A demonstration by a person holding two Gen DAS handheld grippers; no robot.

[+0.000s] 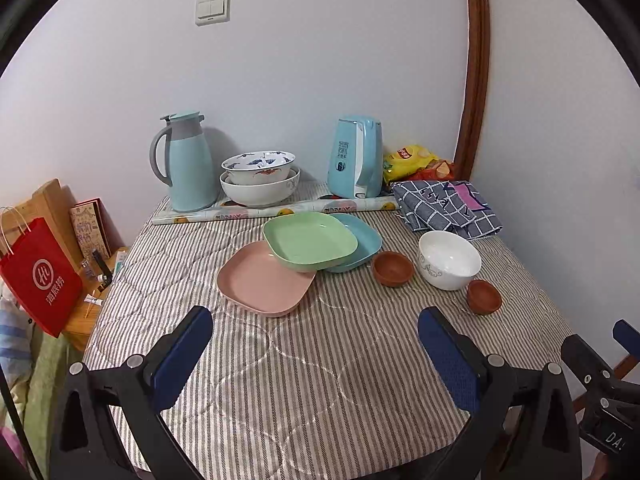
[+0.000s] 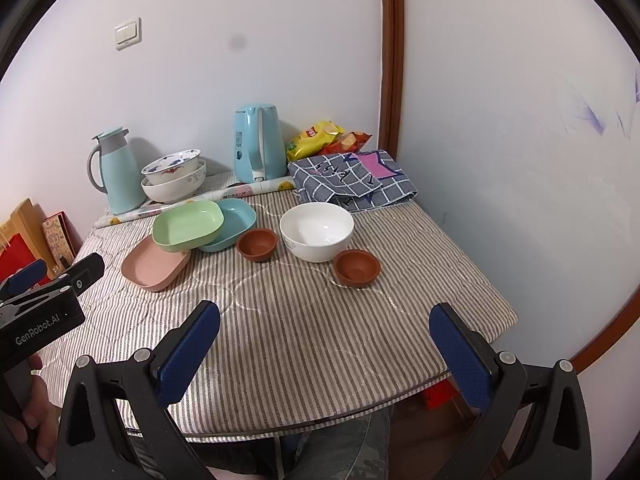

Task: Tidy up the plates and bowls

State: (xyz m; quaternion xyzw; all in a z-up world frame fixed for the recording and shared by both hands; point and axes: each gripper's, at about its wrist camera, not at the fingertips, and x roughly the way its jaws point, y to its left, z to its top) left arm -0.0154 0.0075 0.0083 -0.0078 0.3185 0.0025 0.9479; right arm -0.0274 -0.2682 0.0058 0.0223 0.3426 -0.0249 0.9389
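Note:
On the striped tablecloth a green plate lies tilted across a pink plate and a blue plate. Right of them sit a brown bowl, a white bowl and a second brown bowl. Two patterned bowls are stacked at the back. My left gripper and my right gripper hang open above the near table, holding nothing, apart from all dishes.
A blue thermos jug, a blue kettle, a rolled mat, snack bags and a checked cloth line the back by the walls. A red bag stands left of the table. The table's right edge lies near the wall.

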